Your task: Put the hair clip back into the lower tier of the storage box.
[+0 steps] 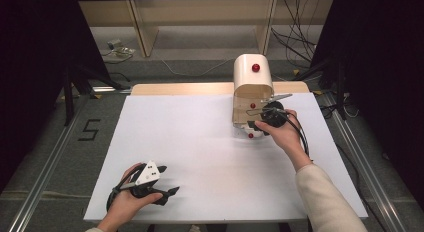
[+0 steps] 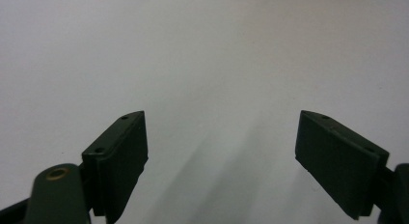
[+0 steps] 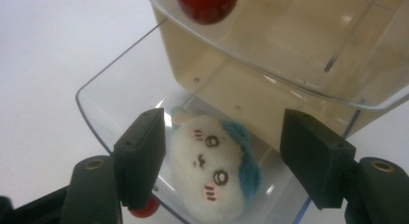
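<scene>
We see grey floor with a marked "5" | wooden shelf legs | cables | dark sides.

Fluffy plush toy, glossy clear-plastic drawer

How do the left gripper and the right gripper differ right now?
The left gripper rests low over bare white table near the front edge, while the right gripper reaches into the cream box at the far side. The left gripper has nothing between its jaws; the right gripper's jaws straddle a white plush toy in the clear drawer, one pad beside it. Both stand open.
</scene>
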Tool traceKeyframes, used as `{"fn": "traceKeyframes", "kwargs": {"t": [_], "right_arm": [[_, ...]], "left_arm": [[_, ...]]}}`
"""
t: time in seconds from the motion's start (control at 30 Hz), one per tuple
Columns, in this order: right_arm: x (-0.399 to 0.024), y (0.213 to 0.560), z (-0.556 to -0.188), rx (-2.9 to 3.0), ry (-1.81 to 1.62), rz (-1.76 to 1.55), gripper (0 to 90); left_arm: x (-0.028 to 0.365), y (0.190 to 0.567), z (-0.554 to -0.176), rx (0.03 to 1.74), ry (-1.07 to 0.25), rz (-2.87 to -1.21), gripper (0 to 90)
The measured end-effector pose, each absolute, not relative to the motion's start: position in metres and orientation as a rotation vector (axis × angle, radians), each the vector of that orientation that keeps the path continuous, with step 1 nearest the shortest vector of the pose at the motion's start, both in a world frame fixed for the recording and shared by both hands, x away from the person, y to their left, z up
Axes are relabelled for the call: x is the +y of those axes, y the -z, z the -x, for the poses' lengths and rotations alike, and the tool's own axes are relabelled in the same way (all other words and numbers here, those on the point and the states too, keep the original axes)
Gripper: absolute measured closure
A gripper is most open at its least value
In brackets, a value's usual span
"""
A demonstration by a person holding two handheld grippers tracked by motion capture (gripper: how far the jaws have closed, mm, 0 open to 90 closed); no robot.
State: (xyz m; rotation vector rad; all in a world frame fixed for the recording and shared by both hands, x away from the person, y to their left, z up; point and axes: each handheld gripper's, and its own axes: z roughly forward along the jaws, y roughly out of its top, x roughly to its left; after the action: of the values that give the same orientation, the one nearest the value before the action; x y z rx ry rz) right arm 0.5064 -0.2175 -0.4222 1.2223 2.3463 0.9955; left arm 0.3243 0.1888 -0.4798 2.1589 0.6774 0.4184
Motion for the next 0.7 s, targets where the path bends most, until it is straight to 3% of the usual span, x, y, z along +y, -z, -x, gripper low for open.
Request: {"fn": "traceKeyframes", "kwargs": {"t": [0.7], "right_arm": [[-0.216,0.409,-0.492,2.343,-1.038,-1.172,33.6]], "left_arm": [[0.188,0.480,-0.324,0.680,-0.416,-2.158,19.0]]}}
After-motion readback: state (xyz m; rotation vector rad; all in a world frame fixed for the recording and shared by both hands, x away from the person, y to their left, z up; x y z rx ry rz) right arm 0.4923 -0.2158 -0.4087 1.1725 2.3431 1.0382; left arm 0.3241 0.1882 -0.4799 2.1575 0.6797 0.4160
